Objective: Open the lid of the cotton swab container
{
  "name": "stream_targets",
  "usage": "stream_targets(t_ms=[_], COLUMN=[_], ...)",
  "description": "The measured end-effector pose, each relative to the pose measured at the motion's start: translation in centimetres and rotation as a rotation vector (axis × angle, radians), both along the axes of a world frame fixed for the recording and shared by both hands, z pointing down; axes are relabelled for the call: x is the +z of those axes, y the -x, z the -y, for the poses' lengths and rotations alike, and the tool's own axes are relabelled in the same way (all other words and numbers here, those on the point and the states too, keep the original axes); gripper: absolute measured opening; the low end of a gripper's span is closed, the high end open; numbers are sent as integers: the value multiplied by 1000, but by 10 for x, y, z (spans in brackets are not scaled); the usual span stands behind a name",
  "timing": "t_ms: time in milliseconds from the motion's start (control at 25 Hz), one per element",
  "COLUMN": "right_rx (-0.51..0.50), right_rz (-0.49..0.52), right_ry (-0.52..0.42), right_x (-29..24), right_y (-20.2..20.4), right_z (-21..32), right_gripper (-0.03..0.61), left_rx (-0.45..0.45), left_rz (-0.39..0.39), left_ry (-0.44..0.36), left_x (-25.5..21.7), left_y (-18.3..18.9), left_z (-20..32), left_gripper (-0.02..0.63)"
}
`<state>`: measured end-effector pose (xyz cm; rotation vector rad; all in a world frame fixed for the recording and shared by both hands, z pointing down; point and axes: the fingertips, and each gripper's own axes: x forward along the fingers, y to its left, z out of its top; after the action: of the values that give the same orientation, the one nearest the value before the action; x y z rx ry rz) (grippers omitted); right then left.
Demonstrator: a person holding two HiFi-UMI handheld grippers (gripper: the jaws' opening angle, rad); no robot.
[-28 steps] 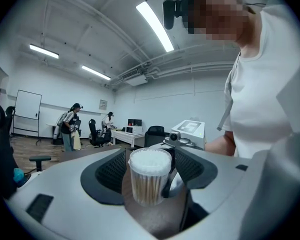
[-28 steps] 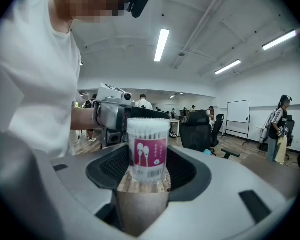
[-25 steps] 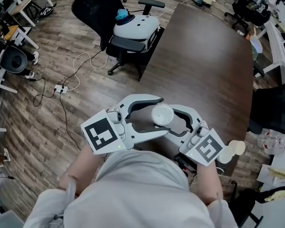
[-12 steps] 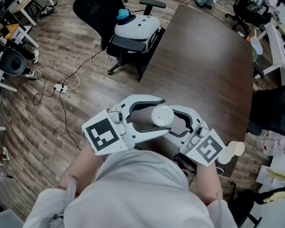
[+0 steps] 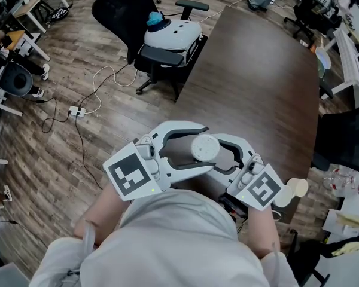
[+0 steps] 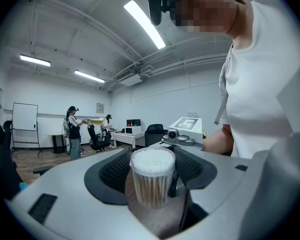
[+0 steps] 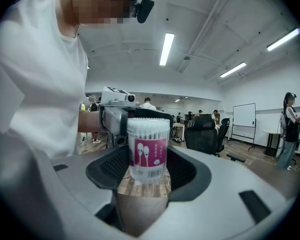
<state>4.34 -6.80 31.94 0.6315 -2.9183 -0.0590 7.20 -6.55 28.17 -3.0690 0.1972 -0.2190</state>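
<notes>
The cotton swab container (image 5: 204, 147) is a clear round tub packed with swabs, with a white lid and a pink label (image 7: 149, 152). It sits upright between both grippers over the near end of the dark table (image 5: 257, 76). In the right gripper view the floor shows under its base, so it looks raised off the table. My left gripper (image 5: 208, 146) comes from the left and its pads (image 6: 115, 170) close on the tub (image 6: 152, 176). From the right comes my right gripper (image 5: 218, 154), whose wide-set jaws meet the tub's sides at the pads (image 7: 182, 168). The lid is on.
A beige cup-like thing (image 5: 292, 189) sits at the table's near right corner. An office chair carrying a white device (image 5: 172, 34) stands by the table's left edge, and cables (image 5: 84, 109) trail on the wood floor. Other people stand at desks far behind.
The left gripper's marker cube has slipped slightly down and right. The container and the right gripper have not moved.
</notes>
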Motion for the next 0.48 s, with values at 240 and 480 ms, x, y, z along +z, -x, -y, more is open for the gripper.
stream_targets(t_ms=[240,480], right_rx=[18,29], right_rz=[9,-1], right_ry=[-22,-36], right_x=[-1,1], right_y=[-4,-6], right_z=[2,2], right_gripper=[245,245], left_rx=[10,25], left_rz=[-14,-6], left_ry=[1,24], left_x=[-3,0], left_y=[-3,-4], left_z=[1,1], left_gripper=[287,281])
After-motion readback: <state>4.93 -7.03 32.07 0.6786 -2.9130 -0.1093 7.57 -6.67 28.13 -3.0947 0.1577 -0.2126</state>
